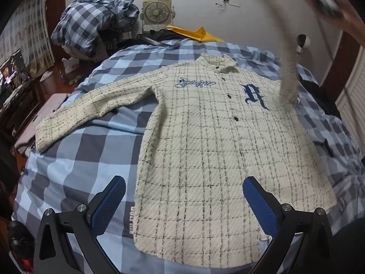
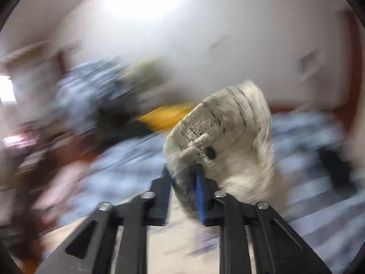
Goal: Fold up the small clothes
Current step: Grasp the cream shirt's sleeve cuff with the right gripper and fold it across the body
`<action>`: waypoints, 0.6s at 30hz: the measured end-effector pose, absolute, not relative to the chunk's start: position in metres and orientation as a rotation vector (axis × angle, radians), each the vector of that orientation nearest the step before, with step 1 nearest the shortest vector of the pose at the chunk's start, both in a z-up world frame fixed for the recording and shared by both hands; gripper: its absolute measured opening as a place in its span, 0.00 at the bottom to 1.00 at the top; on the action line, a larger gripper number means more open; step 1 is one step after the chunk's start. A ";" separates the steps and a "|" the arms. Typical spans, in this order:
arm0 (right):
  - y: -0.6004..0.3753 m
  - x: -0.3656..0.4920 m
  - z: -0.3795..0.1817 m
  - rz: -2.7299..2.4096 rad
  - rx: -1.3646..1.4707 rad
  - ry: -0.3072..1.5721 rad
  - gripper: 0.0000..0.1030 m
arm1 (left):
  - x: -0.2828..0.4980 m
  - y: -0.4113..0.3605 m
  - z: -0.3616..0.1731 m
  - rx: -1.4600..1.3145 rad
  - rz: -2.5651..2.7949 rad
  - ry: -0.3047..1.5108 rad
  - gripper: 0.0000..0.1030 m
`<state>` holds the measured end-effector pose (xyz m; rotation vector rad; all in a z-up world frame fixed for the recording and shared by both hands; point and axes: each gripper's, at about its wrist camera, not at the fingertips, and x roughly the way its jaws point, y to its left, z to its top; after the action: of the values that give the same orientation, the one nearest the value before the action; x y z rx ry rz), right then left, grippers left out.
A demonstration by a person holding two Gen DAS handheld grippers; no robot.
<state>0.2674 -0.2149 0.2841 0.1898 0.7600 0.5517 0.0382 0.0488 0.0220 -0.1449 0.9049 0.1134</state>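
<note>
Blurred bedroom (image 2: 159, 45) — right tongs (image 2: 182, 182) pinch jacket cuff (image 2: 219, 137).

Right claw (image 2: 182, 178) view motion-blurred; lifted sleeve (image 1: 288, 68) smeared.

The jacket (image 1: 205, 148) lies flat on the bed (image 1: 79, 159), a fan (image 1: 157, 11) behind it.
</note>
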 end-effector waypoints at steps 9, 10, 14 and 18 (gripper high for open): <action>-0.183 0.229 0.167 0.677 0.151 1.119 0.67 | 0.029 0.035 0.033 -0.100 0.067 0.864 1.00; -0.202 0.222 0.163 0.627 0.115 1.126 0.67 | 0.028 0.034 0.035 -0.098 0.060 0.859 1.00; -0.314 0.202 0.108 0.406 -0.091 1.254 0.67 | 0.028 0.031 0.038 -0.060 0.078 0.843 1.00; -0.412 0.164 0.054 0.243 -0.137 1.407 0.67 | 0.028 0.031 0.035 -0.048 0.089 0.856 1.00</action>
<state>0.1636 -0.4118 0.0539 -0.1366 1.4074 0.2429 0.0275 0.0307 0.0346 -0.0481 0.8556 0.0891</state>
